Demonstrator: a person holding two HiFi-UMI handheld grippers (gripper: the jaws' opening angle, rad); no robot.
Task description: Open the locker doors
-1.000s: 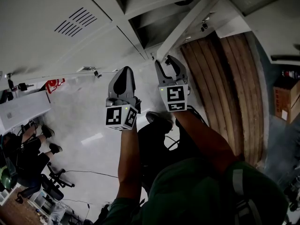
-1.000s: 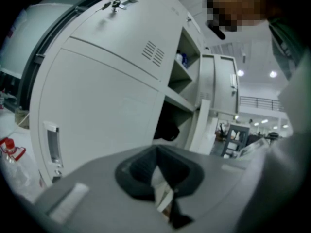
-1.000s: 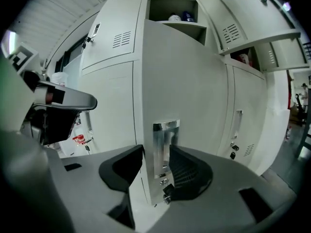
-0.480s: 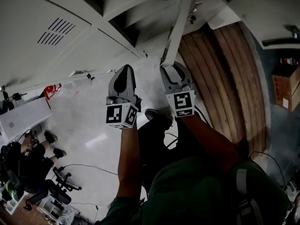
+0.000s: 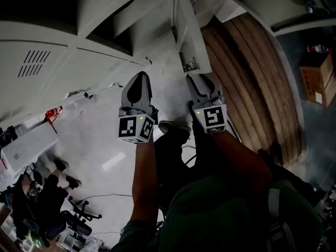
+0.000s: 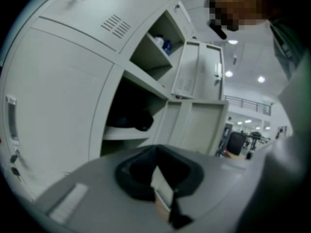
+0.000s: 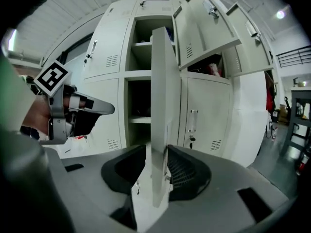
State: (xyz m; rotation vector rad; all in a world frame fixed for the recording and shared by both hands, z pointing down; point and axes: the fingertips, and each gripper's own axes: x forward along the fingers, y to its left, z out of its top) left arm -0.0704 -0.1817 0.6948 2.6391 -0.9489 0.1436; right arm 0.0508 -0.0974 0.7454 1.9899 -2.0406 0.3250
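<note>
A bank of pale grey lockers (image 5: 79, 62) fills the top of the head view. One lower door (image 7: 159, 106) stands swung out and shows edge-on. My right gripper (image 7: 155, 171) straddles that door's free edge; its jaws are closing, with a thin gap still showing at the left pad. In the head view, the right gripper (image 5: 202, 79) sits just below the door (image 5: 191, 46). My left gripper (image 5: 140, 76) hangs beside it, shut and empty, away from the lockers. The left gripper (image 6: 158, 166) faces open compartments (image 6: 146, 81) from low down.
Two upper doors (image 7: 209, 23) stand open above a closed lower door (image 7: 201, 123). A wooden floor strip (image 5: 252, 77) runs to the right, with a cardboard box (image 5: 315, 80) beyond it. A seated person (image 5: 47, 193) and a white desk (image 5: 26, 148) are at the lower left.
The lower door has swung further out from the lockers, with my right gripper following its edge. The left gripper has kept its place beside it.
</note>
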